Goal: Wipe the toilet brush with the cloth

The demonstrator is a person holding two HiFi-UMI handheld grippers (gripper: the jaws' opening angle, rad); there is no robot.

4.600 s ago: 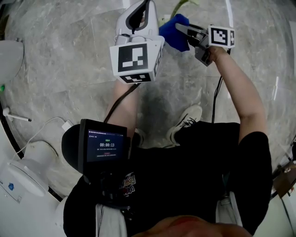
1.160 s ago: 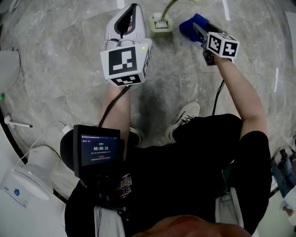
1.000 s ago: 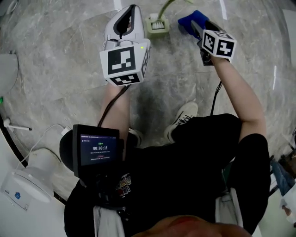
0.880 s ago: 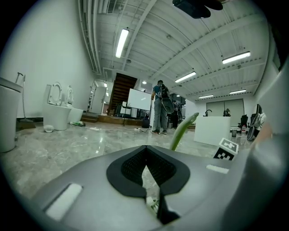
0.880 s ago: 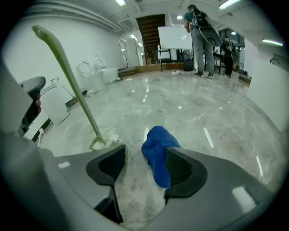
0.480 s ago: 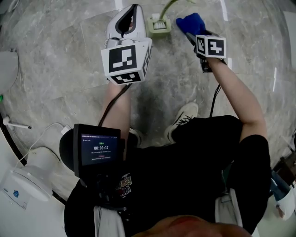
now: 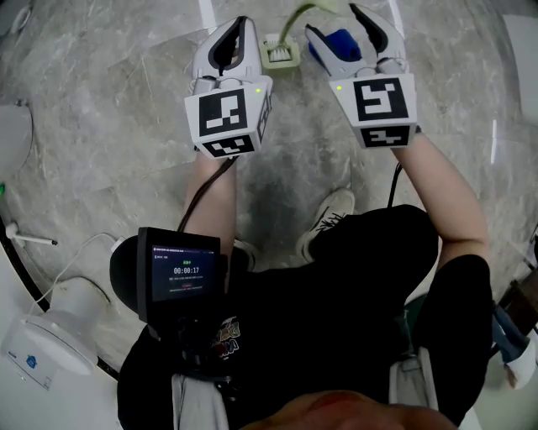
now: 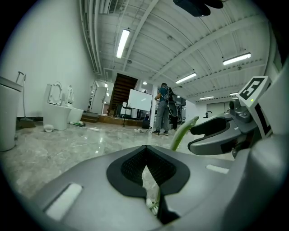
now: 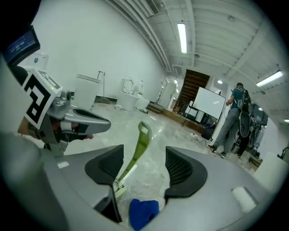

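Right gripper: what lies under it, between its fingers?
A crumpled blue cloth lies on the grey marble floor below the right gripper, between its open fingers, touching neither. The gripper's body covers the cloth's near edge.

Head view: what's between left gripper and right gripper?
Toilet brush stands between left gripper and right gripper; head view shows it, both gripper views too.

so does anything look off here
The blue cloth sits loose, low between the right gripper's jaws, which have just opened wide and eased back slightly; no pad touches it. Odd for wiping: nothing grips the cloth, and it is apart from the toilet brush.
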